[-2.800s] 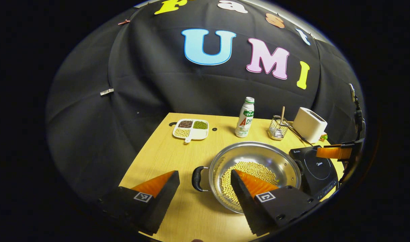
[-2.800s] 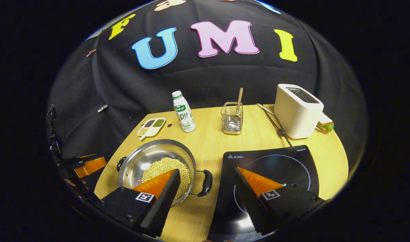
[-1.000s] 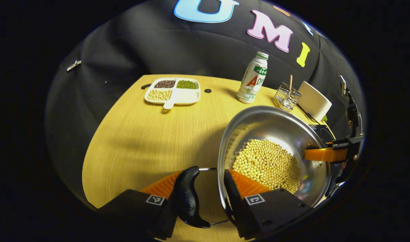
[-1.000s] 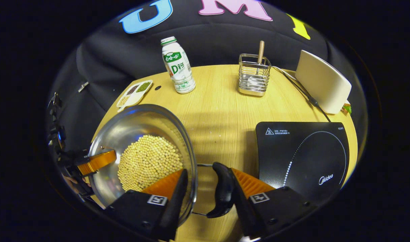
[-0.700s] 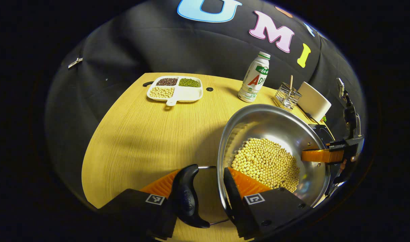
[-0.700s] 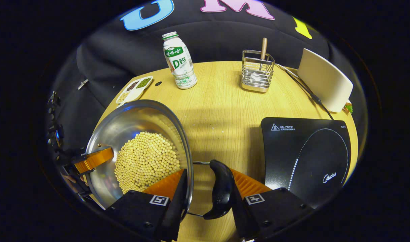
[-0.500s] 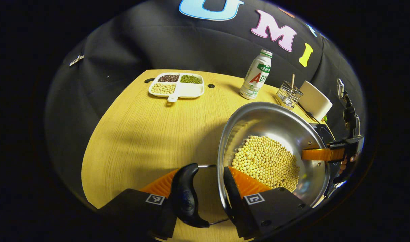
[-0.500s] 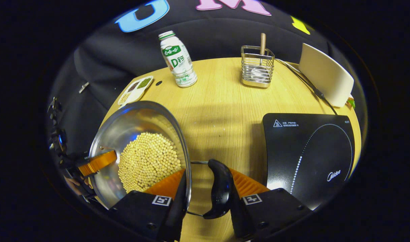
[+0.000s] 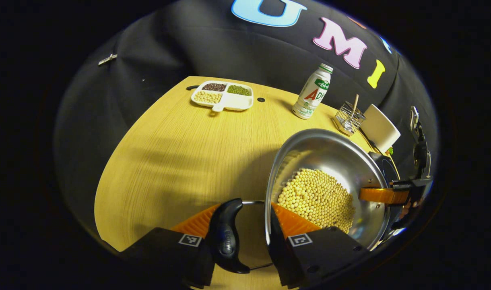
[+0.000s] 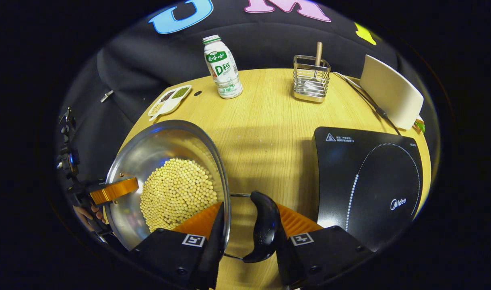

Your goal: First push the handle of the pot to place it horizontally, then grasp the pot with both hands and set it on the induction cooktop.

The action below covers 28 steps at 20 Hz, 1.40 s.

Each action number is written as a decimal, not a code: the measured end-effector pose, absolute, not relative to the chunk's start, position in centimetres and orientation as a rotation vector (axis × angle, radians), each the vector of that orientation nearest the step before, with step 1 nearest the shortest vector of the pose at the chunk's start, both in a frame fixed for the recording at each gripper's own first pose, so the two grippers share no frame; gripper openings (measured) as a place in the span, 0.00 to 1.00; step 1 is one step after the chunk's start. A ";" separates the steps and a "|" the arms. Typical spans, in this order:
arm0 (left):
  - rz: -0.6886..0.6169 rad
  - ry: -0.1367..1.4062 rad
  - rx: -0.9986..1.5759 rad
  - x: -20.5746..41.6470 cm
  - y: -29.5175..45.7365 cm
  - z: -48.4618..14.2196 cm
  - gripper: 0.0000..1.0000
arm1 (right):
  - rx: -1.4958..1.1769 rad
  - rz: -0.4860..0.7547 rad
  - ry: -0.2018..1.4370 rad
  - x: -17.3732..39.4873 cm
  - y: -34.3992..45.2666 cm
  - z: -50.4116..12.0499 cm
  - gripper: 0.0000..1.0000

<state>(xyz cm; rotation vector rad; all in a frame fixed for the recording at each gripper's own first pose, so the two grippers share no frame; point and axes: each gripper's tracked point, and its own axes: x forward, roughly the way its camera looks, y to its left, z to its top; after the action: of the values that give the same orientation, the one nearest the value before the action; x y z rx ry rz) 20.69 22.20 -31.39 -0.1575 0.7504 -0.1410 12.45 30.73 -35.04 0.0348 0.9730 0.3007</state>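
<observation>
Your left gripper (image 9: 240, 237) and right gripper (image 10: 247, 237) each clamp a black loop handle of the steel pot (image 10: 145, 161) of yellow beans (image 10: 175, 193). Tilt it toward the black induction cooktop (image 10: 366, 177) and beans spill.

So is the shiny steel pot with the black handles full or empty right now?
Partly full: the steel pot holds a layer of pale yellow beans covering its bottom, with its bare metal walls showing above them.
</observation>
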 end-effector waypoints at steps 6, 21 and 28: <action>-0.121 0.718 -0.124 18.3 21.0 -27.1 0.62 | 0.059 0.345 0.931 11.5 29.8 -31.1 0.61; -0.236 0.658 -0.088 19.1 4.4 -19.6 0.63 | 0.093 0.241 0.827 12.5 13.6 -22.1 0.57; -0.276 0.654 -0.083 20.5 -3.2 -20.1 0.62 | 0.101 0.190 0.831 13.4 6.3 -22.2 0.61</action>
<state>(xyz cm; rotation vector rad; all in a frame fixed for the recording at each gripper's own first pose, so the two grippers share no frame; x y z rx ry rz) 20.50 -3.16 -20.11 -0.0827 0.6543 -0.2759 13.35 6.30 -22.19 0.1013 0.8306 0.1903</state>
